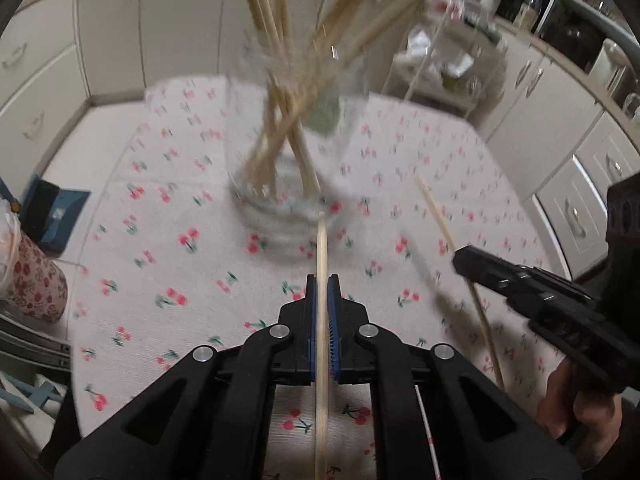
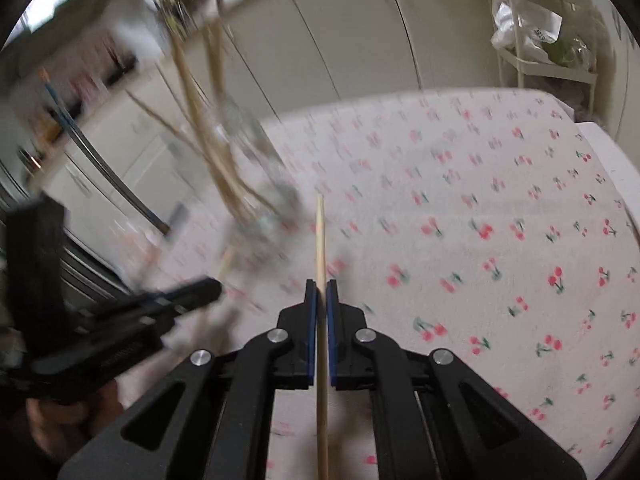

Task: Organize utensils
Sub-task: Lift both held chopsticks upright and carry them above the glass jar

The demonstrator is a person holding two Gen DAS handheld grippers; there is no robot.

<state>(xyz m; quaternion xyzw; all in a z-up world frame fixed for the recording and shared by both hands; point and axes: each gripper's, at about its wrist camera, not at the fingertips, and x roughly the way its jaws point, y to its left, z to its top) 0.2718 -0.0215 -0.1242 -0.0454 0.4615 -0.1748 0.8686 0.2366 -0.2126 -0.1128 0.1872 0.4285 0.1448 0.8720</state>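
Left tongs (image 1: 322, 288): jaws closed on one chopstick (image 1: 321, 320), pinched between the blue pads, tip pointing ahead toward the jar (image 1: 280, 184). Stick runs straight back through the jaws toward the camera.

Right tongs (image 2: 321, 292): jaws closed on a second chopstick (image 2: 320, 248), held the same way, tip forward over the cloth (image 2: 480, 200). In the left view the right tongs (image 1: 466, 258) show at the right edge, gripping that stick (image 1: 436, 216) partway along; a hand (image 1: 560, 404) holds the handle below.

Jar: clear glass, upright on the cherry-print cloth, toward the surface's far side. Holds a loose bundle of chopsticks (image 1: 280, 120), splayed and leaning out past the rim. Blurred in both views (image 2: 248, 168).

Left tongs seen from the right view (image 2: 204, 286), low at the left edge, near the jar's base.

White cupboards (image 1: 112, 28) beyond the surface's far edge.
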